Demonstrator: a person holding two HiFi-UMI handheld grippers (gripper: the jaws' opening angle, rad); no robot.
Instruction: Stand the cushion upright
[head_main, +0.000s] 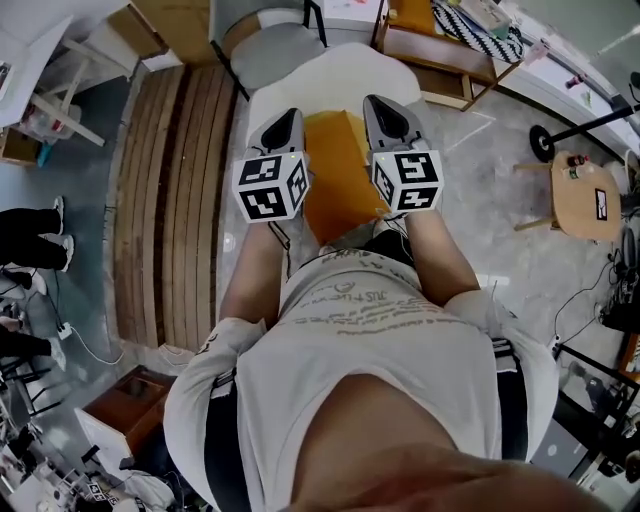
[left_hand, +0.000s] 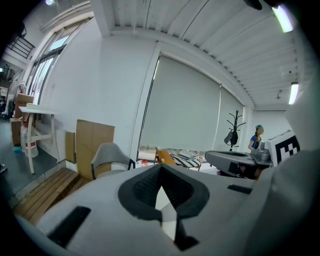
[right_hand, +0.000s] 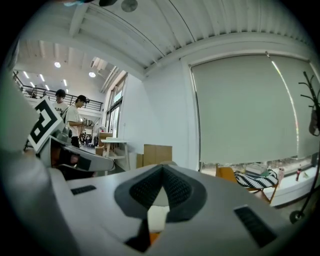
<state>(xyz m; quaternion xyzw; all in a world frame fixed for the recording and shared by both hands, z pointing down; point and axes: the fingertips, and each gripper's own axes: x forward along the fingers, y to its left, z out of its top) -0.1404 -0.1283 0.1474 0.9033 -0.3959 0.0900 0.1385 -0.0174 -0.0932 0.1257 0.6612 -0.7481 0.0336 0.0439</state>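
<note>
An orange cushion (head_main: 340, 175) lies flat on a white mat (head_main: 330, 80) in front of the person. My left gripper (head_main: 290, 118) hangs over the cushion's left edge and my right gripper (head_main: 378, 103) over its right edge, side by side, both pointing away from the person. In the left gripper view the jaws (left_hand: 161, 172) are shut with nothing between them. The right gripper view shows its jaws (right_hand: 162, 172) shut and empty too, with a sliver of the orange cushion (right_hand: 145, 239) below them. How far either gripper is from the cushion's surface I cannot tell.
A grey chair (head_main: 270, 50) stands beyond the white mat. A wooden slatted platform (head_main: 175, 200) runs along the left. A small round wooden table (head_main: 585, 195) and cables sit at the right. A wooden chair with a striped cloth (head_main: 480, 30) is at the back. People's legs (head_main: 30, 235) show at far left.
</note>
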